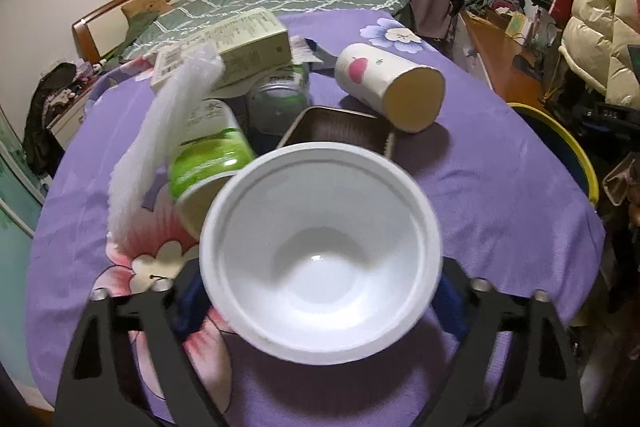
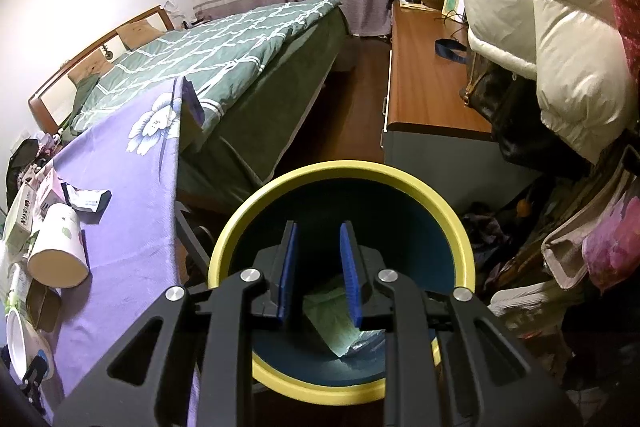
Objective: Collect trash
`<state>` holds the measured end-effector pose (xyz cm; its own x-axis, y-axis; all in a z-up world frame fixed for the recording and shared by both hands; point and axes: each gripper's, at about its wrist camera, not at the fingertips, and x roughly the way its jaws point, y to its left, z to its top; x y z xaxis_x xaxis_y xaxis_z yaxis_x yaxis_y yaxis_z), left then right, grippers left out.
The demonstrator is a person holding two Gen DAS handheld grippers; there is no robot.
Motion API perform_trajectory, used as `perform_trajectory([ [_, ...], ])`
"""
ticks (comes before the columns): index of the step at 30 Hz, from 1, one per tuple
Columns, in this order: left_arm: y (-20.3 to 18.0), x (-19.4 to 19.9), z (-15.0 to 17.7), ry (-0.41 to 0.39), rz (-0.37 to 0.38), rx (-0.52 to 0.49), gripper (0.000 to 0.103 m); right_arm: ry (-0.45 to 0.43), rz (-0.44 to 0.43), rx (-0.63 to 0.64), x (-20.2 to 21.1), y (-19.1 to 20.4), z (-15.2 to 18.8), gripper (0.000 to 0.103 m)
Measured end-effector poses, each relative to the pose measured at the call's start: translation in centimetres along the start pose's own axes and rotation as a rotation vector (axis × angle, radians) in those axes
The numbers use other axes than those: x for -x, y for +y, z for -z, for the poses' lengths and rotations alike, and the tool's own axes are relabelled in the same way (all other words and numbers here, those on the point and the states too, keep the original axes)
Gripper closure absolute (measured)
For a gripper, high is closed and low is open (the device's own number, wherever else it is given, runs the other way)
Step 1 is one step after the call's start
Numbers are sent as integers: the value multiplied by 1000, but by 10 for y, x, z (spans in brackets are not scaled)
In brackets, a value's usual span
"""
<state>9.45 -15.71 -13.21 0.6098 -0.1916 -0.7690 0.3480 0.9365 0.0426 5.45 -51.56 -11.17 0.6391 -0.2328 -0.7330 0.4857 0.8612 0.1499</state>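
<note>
A white disposable bowl (image 1: 320,251) sits tilted toward the camera between the fingers of my left gripper (image 1: 320,303). Its blue pads (image 1: 190,303) press on the bowl's two sides. The same bowl (image 2: 18,339) shows at the lower left edge of the right wrist view. My right gripper (image 2: 319,231) hangs over a yellow-rimmed bin (image 2: 340,167), its blue pads slightly apart with nothing between them. A green wrapper (image 2: 336,323) lies at the bottom of the bin.
On the purple flowered tablecloth (image 1: 500,187) lie a paper cup on its side (image 1: 384,83), a green-and-white tub (image 1: 208,147), white foam netting (image 1: 160,131), a brown tray (image 1: 340,127), a jar (image 1: 276,103) and a cardboard box (image 1: 248,43). A bed (image 2: 224,59) and a wooden cabinet (image 2: 424,75) stand behind.
</note>
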Motion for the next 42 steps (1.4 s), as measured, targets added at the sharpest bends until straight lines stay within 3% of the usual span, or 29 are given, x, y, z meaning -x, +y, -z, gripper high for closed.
perform_trajectory([
  [8, -17, 22, 1, -14, 4, -69, 21, -3, -5, -12, 2, -9, 4, 82],
  [16, -50, 44, -21, -48, 98, -119, 21, -5, -2, -39, 3, -29, 10, 82],
  [21, -91, 41, -50, -74, 175, -176, 21, -24, 21, -60, 11, -48, 12, 82],
  [32, -205, -11, -107, -33, 334, -305, 21, -35, 61, -113, 21, -95, 15, 82],
  [40, -270, -63, -118, 38, 361, -356, 21, -17, 71, -141, 14, -113, 18, 81],
  [42, -281, -74, -119, 59, 360, -360, 20, -16, 75, -145, 13, -113, 18, 76],
])
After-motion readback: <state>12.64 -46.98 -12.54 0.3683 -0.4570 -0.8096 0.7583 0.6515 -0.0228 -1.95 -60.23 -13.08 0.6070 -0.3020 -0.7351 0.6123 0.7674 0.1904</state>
